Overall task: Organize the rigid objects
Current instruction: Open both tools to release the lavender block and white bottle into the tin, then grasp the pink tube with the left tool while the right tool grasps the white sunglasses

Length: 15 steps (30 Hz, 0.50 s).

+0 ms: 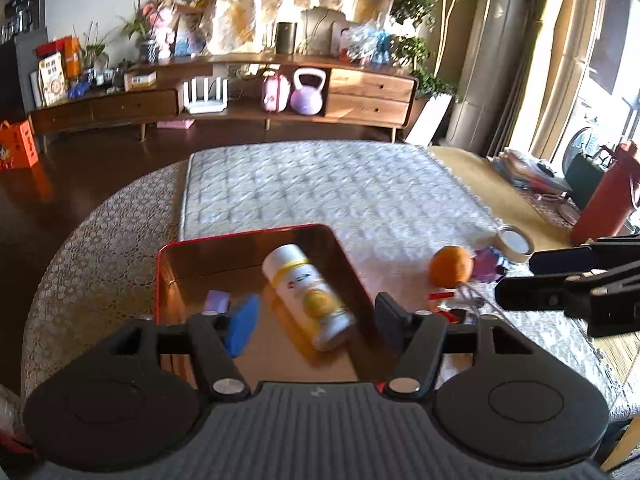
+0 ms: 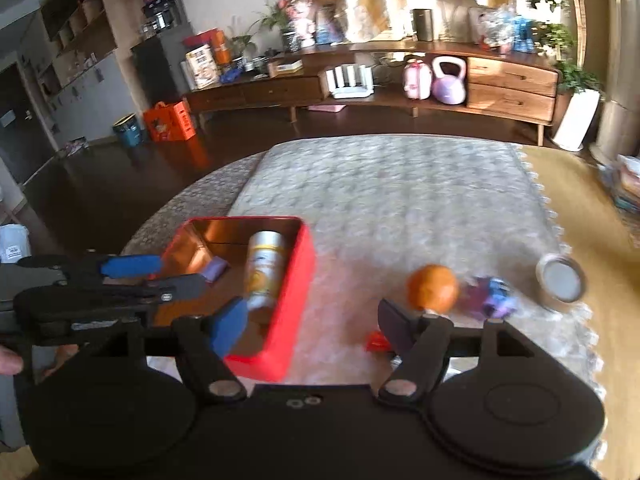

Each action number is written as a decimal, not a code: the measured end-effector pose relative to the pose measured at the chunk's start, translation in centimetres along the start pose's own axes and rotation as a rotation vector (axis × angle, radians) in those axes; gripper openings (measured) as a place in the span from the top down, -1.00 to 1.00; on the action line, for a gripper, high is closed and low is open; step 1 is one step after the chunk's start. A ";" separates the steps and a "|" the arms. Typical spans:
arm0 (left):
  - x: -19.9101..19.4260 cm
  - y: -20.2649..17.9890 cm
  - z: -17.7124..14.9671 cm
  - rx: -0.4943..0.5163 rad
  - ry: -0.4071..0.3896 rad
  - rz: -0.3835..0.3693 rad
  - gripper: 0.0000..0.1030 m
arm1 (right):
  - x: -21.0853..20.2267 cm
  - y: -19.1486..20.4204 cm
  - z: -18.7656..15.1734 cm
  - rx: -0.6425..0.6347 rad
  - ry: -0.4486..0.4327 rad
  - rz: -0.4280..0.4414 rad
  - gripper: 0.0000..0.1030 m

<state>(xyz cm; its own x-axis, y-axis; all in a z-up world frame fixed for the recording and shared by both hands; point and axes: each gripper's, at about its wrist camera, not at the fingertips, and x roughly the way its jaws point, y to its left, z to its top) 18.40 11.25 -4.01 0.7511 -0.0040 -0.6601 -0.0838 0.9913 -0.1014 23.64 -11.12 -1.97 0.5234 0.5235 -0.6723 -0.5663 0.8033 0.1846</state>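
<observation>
quilted table (image 1: 320, 184), wooden sideboard (image 1: 240, 96) behind

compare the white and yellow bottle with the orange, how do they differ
The bottle is a long cylinder lying on its side inside the red tin; the orange is round and sits outside it on the cloth. The bottle is white with yellow markings, the orange plain orange. Neither is gripped.
</observation>
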 end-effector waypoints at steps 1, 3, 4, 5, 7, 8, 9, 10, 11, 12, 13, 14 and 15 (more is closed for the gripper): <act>-0.2 -0.5 -0.1 0.008 -0.002 -0.004 -0.24 | -0.5 -0.6 -0.2 0.010 -0.006 -0.009 -0.42; -0.7 -1.4 -0.4 0.011 -0.003 -0.019 -0.24 | -1.5 -1.9 -0.6 0.032 -0.020 -0.022 -0.52; -0.8 -1.8 -0.5 0.012 -0.003 -0.027 -0.24 | -1.9 -2.6 -1.0 0.042 -0.026 -0.027 -0.54; -1.0 -2.3 -0.6 0.018 -0.002 -0.034 -0.24 | -2.3 -3.2 -1.3 0.051 -0.030 -0.033 -0.54; -1.1 -3.1 -0.9 0.030 -0.003 -0.042 -0.24 | -2.9 -4.3 -1.9 0.076 -0.036 -0.044 -0.55; -1.1 -3.6 -1.0 0.034 -0.002 -0.044 -0.24 | -3.1 -4.8 -2.2 0.083 -0.039 -0.048 -0.58; -1.2 -4.0 -1.1 0.034 -0.001 -0.049 -0.25 | -3.4 -5.2 -2.6 0.088 -0.044 -0.052 -0.62; -1.2 -4.4 -1.3 0.033 -0.001 -0.056 -0.28 | -3.5 -5.6 -2.9 0.092 -0.048 -0.055 -0.64; -1.2 -4.9 -1.5 0.033 0.001 -0.064 -0.30 | -3.7 -5.8 -3.2 0.096 -0.051 -0.057 -0.67; -1.2 -5.4 -1.6 0.034 0.004 -0.069 -0.35 | -3.7 -6.1 -3.4 0.099 -0.052 -0.059 -0.70; -1.2 -5.8 -1.8 0.038 0.004 -0.073 -0.35 | -4.0 -6.4 -3.9 0.101 -0.052 -0.064 -0.70; -1.1 -6.3 -2.0 0.043 0.005 -0.077 -0.35 | -4.0 -6.8 -4.1 0.105 -0.054 -0.068 -0.72; -1.0 -6.7 -2.1 0.047 0.005 -0.080 -0.36 | -4.1 -7.2 -4.3 0.109 -0.056 -0.070 -0.76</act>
<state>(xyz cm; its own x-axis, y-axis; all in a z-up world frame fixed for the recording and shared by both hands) 16.80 4.33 -4.26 0.7508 -0.0841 -0.6552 0.0071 0.9928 -0.1194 22.81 -20.32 -3.62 0.5957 0.4779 -0.6455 -0.4565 0.8627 0.2175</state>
